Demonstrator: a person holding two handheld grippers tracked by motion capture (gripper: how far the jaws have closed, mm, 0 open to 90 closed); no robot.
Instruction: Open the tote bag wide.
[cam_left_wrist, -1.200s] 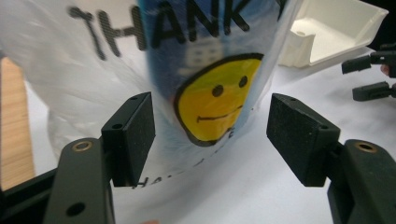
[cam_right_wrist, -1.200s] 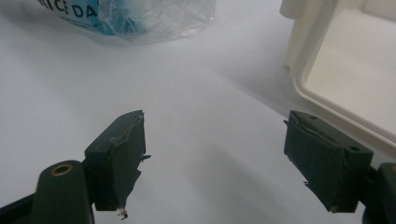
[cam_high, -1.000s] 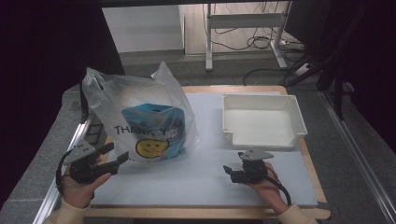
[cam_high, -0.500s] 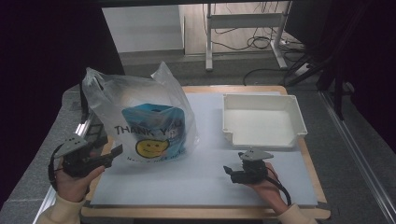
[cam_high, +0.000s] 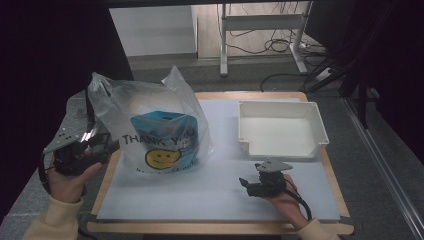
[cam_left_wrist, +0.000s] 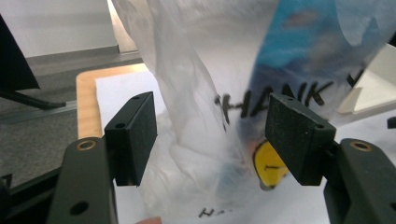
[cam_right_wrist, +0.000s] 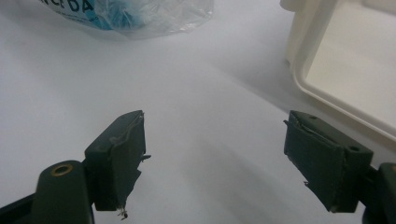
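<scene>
A clear plastic bag (cam_high: 150, 107) printed with "THANK YOU" and a yellow smiley stands on the white mat, with a blue box (cam_high: 162, 135) inside it. My left gripper (cam_high: 106, 145) hovers at the bag's left side, off the table's left edge, pointing at it. In the left gripper view the bag (cam_left_wrist: 205, 84) fills the space past the wide-apart jaws of that gripper (cam_left_wrist: 210, 135). The jaws have just closed a little, and the pads do not press the plastic. My right gripper (cam_high: 245, 184) rests open on the mat, nothing between its jaws (cam_right_wrist: 215, 149).
A white empty tray (cam_high: 280, 151) sits at the back right of the mat, its corner (cam_right_wrist: 303, 70) just ahead of the right gripper. The bag's lower edge (cam_right_wrist: 135, 14) lies far left in that view. The wooden table edge (cam_high: 107, 175) borders the mat.
My left hand has moved left and upward, from the bag's front lower corner to its left side. The right hand has stayed put.
</scene>
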